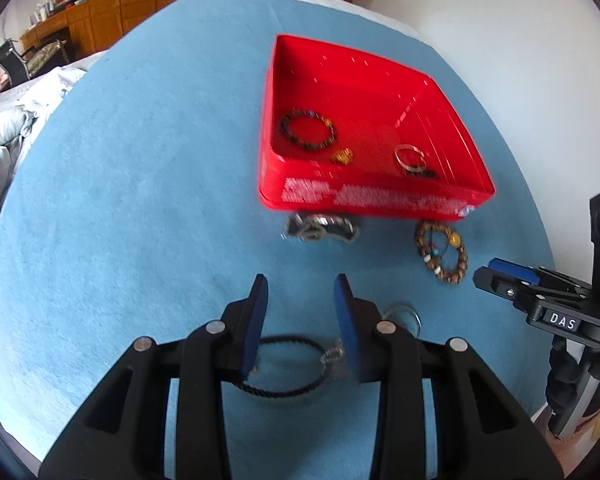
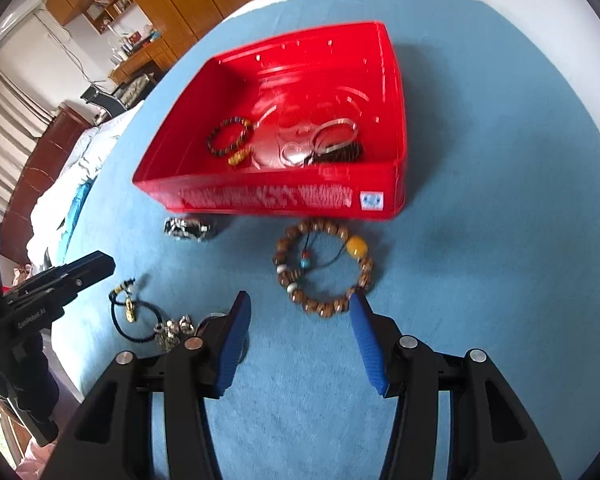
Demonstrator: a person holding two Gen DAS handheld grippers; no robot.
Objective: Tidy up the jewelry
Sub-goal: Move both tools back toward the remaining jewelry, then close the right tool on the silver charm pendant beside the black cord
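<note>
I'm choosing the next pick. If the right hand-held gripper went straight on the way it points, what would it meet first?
Probably the wooden bead bracelet, lying just beyond the open right hand-held gripper; the red box is behind it. Depth is unclear.

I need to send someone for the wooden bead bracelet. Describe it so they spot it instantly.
Find the red tray on the blue cloth. Just in front of its near wall, outside it, lies the wooden bead bracelet. Unlike the silvery piece beside it, it is a brown ring with one large amber bead.
</note>
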